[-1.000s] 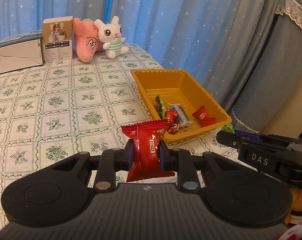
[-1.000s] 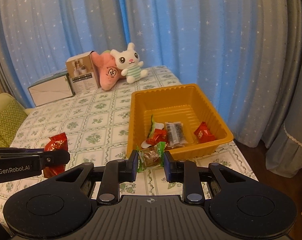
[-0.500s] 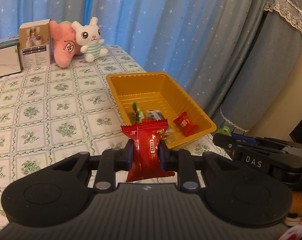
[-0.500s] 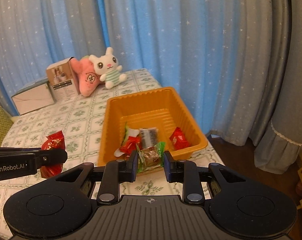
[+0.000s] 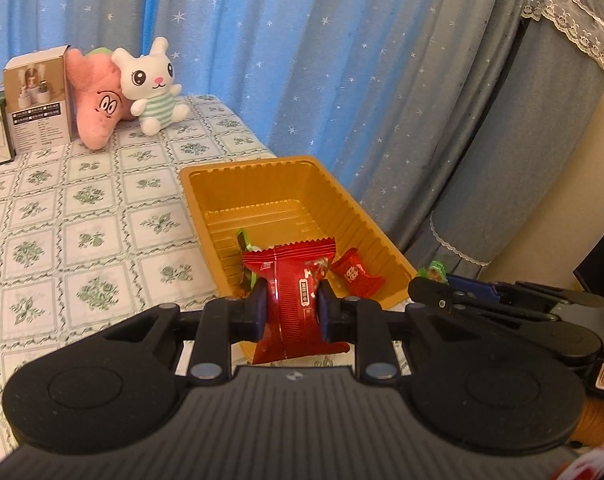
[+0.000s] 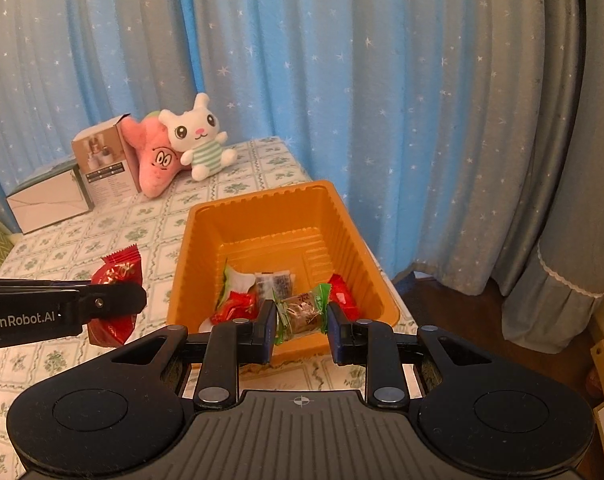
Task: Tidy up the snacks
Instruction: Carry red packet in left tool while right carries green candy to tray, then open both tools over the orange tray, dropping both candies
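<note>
You've got a snack in each gripper. Your left gripper (image 5: 291, 312) has its fingers (image 5: 258, 312) closed on a red packet (image 5: 293, 300), pinched across its middle w/ both crimped ends sticking out. Long axis runs roughly upright between the fingers, top seam toward the tray. Your right gripper (image 6: 301, 330) is closed on a small green-ended candy (image 6: 302, 312); its long axis lies crosswise, twisted ends pointing at each finger.

The orange tray (image 6: 181, 264) sits just ahead of both sets of fingers, on the table (image 5: 81, 240). Already in it: approx four or five wrapped snacks bunched at the near end, though the held items cover part of the pile, so the count's a guess. Far half of the tray is bare.

Left to do, I'd judge: carry both pieces over the rim & let go. No other loose snacks show on the table in these views.
</note>
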`<state>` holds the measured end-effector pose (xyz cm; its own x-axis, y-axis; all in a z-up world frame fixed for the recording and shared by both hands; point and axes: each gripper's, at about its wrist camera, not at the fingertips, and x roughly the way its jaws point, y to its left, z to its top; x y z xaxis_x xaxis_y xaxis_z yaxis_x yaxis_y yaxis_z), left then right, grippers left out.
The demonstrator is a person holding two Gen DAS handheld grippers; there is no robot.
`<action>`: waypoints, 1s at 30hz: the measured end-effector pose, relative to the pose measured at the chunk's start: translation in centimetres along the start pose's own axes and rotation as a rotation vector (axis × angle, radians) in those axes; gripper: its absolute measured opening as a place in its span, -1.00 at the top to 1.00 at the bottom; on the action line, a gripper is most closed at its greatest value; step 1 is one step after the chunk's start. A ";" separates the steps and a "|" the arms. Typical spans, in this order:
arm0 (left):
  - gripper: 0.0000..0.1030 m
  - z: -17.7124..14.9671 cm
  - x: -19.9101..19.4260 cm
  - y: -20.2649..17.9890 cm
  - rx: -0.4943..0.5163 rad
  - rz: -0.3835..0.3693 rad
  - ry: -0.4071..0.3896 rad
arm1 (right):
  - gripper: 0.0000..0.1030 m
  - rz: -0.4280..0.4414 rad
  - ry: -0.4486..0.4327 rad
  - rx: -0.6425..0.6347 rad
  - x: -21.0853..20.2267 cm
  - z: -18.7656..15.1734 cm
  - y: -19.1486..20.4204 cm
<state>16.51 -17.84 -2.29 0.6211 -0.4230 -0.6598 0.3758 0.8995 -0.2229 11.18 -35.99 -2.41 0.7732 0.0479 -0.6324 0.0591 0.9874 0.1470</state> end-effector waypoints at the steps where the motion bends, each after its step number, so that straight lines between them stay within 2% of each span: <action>1: 0.57 0.2 0.3 0.0 0.000 -0.001 0.001 | 0.48 -0.001 0.000 -0.001 0.2 0.2 -0.1; 14: 0.57 3.1 4.0 0.6 0.004 0.012 0.010 | 0.48 0.005 0.003 -0.038 4.0 2.9 -0.4; 30: 0.57 7.2 10.1 2.5 -0.021 0.030 0.037 | 0.48 0.016 0.031 -0.086 11.0 6.4 -0.1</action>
<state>28.68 -20.63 -4.38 0.6053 -0.3921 -0.6927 0.3430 0.9138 -0.2175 23.74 -36.51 -4.53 0.7538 0.0671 -0.6536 -0.0084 0.9957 0.0925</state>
